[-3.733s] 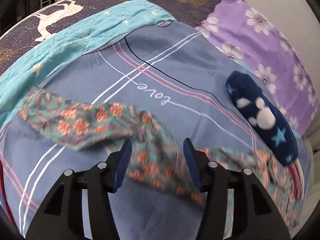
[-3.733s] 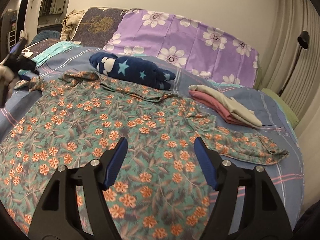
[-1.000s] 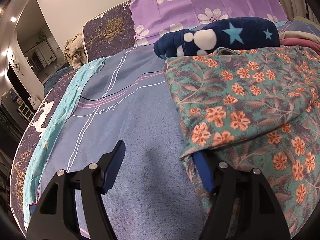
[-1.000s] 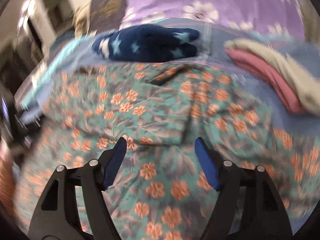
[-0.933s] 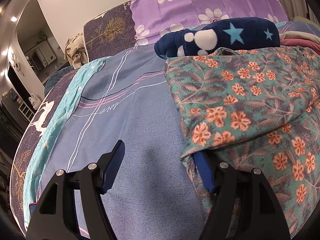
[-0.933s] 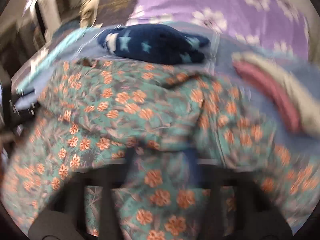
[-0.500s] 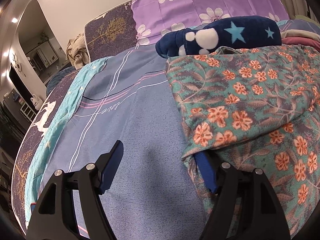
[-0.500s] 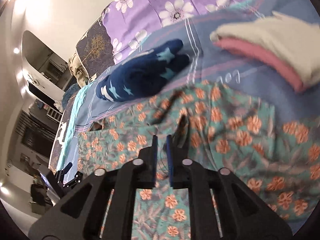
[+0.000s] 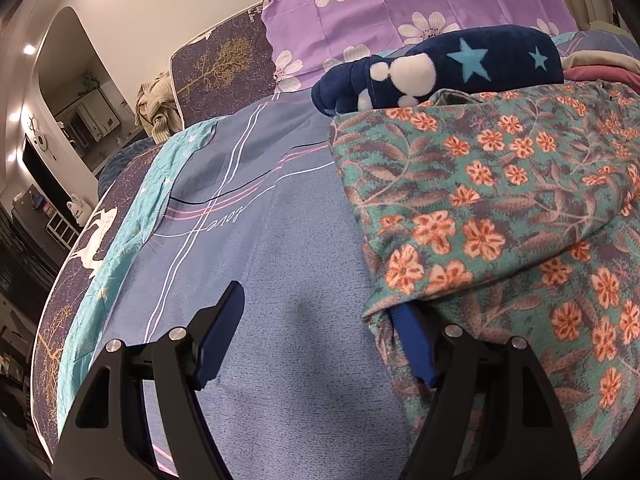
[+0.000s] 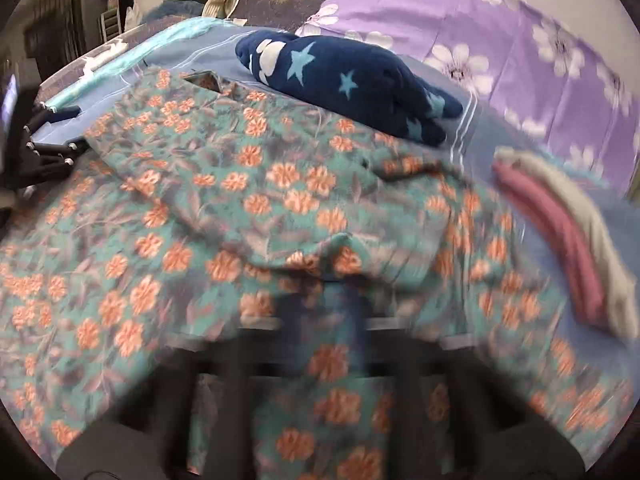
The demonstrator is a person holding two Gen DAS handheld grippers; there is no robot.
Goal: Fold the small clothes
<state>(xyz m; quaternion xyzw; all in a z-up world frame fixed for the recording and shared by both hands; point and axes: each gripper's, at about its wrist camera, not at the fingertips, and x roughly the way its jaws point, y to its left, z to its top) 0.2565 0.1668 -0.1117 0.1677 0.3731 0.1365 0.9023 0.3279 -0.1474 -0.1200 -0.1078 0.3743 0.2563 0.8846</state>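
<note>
The floral garment (image 10: 248,184) lies spread on the bedsheet (image 9: 280,240), with the rolled blanket (image 10: 352,76) just behind its far edge. To the right sits a stack of folded clothes (image 10: 560,224); pillows (image 10: 520,40) line the back behind everything

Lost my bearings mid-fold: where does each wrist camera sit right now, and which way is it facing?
Left wrist: low over the blue sheet, facing the purple pillow; left gripper open, one of its fingers under the floral garment.
Right wrist: above the floral garment, facing the headboard; right gripper blurred and cloth-covered, left gripper at far left.
Shared: floral garment, star blanket, pink folded clothes.
</note>
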